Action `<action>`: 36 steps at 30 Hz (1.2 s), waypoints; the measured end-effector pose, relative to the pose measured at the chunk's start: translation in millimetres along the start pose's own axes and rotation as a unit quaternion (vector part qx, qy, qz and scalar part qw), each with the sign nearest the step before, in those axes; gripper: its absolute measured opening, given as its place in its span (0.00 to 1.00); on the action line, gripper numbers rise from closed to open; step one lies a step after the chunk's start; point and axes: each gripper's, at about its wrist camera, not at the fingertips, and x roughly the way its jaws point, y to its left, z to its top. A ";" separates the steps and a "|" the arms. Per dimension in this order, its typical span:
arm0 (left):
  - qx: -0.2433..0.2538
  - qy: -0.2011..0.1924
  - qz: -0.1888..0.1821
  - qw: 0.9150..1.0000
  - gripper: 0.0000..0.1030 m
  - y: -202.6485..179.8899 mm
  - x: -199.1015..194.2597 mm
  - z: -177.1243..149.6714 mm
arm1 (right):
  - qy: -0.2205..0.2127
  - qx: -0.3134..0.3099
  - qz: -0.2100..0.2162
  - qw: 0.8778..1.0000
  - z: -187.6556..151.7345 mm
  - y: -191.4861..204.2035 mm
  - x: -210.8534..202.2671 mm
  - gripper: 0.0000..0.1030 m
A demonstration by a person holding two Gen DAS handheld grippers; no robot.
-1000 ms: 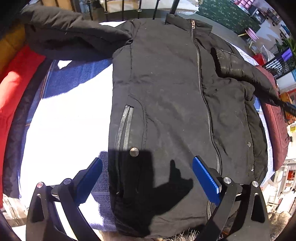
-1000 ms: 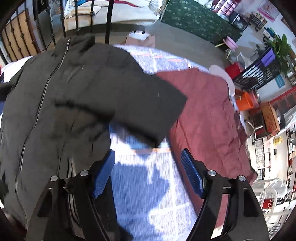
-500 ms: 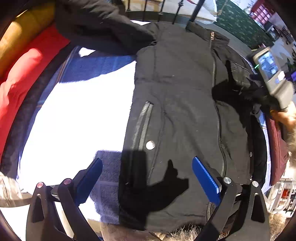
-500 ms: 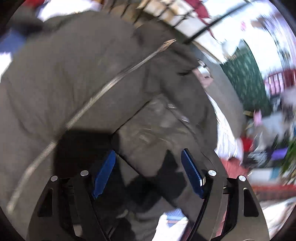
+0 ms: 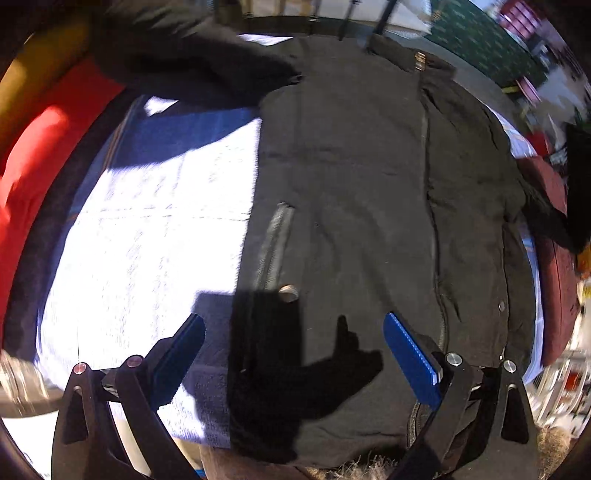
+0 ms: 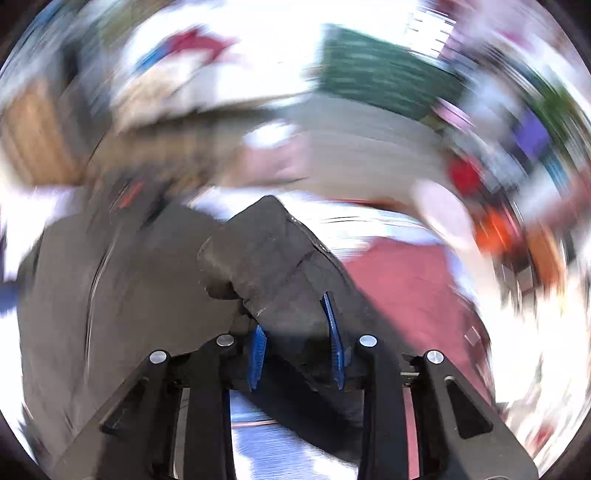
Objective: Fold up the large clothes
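Observation:
A large black zip jacket (image 5: 351,184) lies front up on a bed, collar at the far end, left sleeve stretched out to the upper left. My left gripper (image 5: 293,321) hangs open above the jacket's hem, pointing down, with nothing between its blue pads. In the right wrist view, which is badly blurred, my right gripper (image 6: 293,321) is closing its jaws on the cuff end of the jacket's other sleeve (image 6: 266,251); both pads press the fabric. That sleeve is drawn out past the jacket's right side (image 5: 550,221).
A white and blue blanket (image 5: 147,240) covers the bed under the jacket. Red cloth (image 5: 33,147) lies along the left edge, a maroon garment (image 5: 554,266) along the right. Black metal bed rails (image 5: 384,14) stand behind the collar. Room clutter beyond is blurred.
The right gripper swung onto the sleeve lying across the jacket's chest, closed on its cuff and pulled it out to the right. The left gripper stayed open over the hem.

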 end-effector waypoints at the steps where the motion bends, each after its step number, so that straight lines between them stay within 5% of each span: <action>1: 0.010 0.000 0.000 1.000 0.92 -4.7 0.5 1.1 | -0.005 0.063 -0.007 0.998 6.0 -46.0 -6.3 0.26; 5: 0.042 0.004 0.001 0.999 0.92 -20.7 3.4 3.6 | -0.012 0.187 -0.079 0.979 -3.3 -180.1 -16.5 0.15; 7: 0.051 0.006 0.002 0.999 0.92 -25.0 4.1 3.6 | 0.006 0.235 -0.072 0.969 -18.8 -222.6 -11.6 0.15; 11: 0.052 0.007 0.006 0.999 0.92 -25.9 4.5 5.2 | 0.037 0.205 -0.115 0.971 -42.7 -233.3 13.3 0.14; 15: 0.041 0.000 0.012 0.999 0.92 -20.3 0.5 4.2 | 0.074 0.260 -0.081 0.959 -63.8 -235.9 31.5 0.13; 17: 0.034 0.004 0.012 0.999 0.92 -16.1 1.9 5.2 | 0.063 0.247 -0.073 0.964 -63.5 -224.4 25.2 0.14; 23: 0.031 0.005 0.008 0.999 0.92 -17.5 3.1 5.2 | -0.008 0.104 0.005 0.995 6.2 -111.8 -2.0 0.14; 27: 0.044 -0.004 0.010 0.999 0.92 -23.2 -0.2 3.4 | -0.044 0.005 0.075 0.996 37.6 -0.7 -19.0 0.14; 30: 0.042 -0.013 0.013 0.999 0.92 -21.3 -3.8 0.9 | -0.050 -0.068 0.140 0.986 45.9 98.5 -26.8 0.14; 36: -0.024 -0.015 0.011 1.000 0.92 10.6 -7.1 -7.7 | -0.035 -0.223 0.237 0.945 10.2 292.4 -39.0 0.14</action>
